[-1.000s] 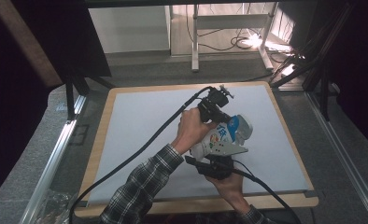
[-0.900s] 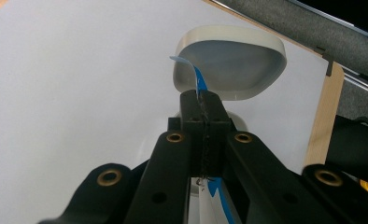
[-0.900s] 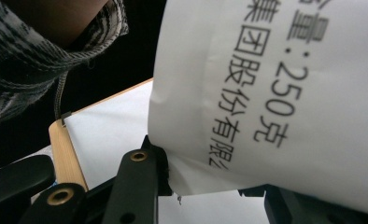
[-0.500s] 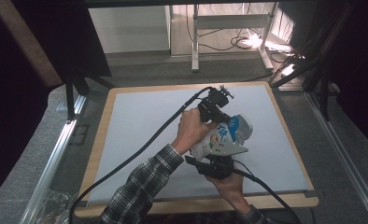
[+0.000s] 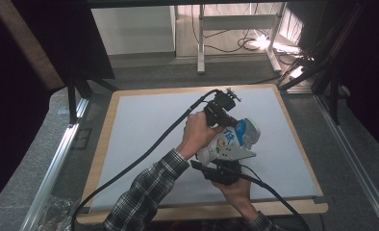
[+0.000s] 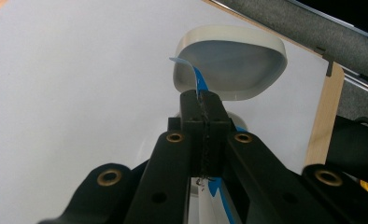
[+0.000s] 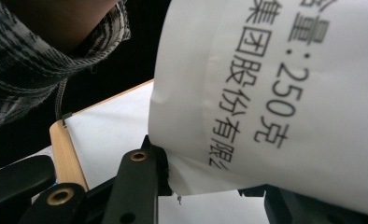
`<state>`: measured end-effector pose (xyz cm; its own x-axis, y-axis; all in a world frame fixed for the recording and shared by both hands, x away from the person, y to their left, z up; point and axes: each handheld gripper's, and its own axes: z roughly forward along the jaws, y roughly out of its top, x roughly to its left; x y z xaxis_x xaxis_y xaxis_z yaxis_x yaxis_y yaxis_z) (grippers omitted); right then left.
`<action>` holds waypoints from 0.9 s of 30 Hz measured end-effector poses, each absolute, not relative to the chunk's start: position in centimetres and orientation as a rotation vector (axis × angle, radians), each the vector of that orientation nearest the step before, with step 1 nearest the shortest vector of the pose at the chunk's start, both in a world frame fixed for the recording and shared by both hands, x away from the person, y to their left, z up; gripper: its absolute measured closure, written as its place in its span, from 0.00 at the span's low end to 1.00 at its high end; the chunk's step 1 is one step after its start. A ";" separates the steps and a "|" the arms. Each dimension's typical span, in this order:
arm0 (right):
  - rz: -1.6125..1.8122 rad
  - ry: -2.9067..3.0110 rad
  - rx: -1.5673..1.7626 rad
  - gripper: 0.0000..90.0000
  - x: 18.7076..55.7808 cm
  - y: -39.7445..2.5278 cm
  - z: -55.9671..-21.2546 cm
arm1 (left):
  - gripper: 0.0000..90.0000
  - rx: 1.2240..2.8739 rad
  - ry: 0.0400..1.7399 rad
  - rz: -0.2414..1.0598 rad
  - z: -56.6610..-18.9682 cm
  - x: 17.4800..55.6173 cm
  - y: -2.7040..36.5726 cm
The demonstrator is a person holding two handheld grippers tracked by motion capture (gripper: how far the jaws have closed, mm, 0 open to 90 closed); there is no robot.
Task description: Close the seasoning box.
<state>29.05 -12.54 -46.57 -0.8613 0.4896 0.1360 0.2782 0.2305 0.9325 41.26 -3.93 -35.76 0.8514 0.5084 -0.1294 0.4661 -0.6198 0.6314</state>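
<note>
White tabletop point(image 5: 144, 144): left tongs point(image 6: 203, 100) pinch blue film point(image 6: 198, 81); right tongs point(image 7: 205, 179) clamp white container point(image 7: 285, 93).

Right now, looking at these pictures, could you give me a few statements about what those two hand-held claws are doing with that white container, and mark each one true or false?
1. The left gripper is pinching a thin blue strip. True.
2. The white container stands alone on the floor. False: it is held over the white mat between both grippers.
3. The right gripper has the printed white container between its jaws. True.
4. The person's sleeve is plain red. False: it is plaid, dark and light.
5. The mat's board has a wooden edge. True.
</note>
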 end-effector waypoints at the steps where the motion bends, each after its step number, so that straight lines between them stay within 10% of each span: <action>1: 1.689 2.313 0.731 0.73 29.1 -12.5 -46.6 | 1.00 2.339 0.705 0.081 -35.8 41.3 -3.9; 27: 1.685 2.315 0.725 0.73 29.1 -12.6 -46.5 | 1.00 2.339 0.704 0.085 -35.8 41.2 -4.0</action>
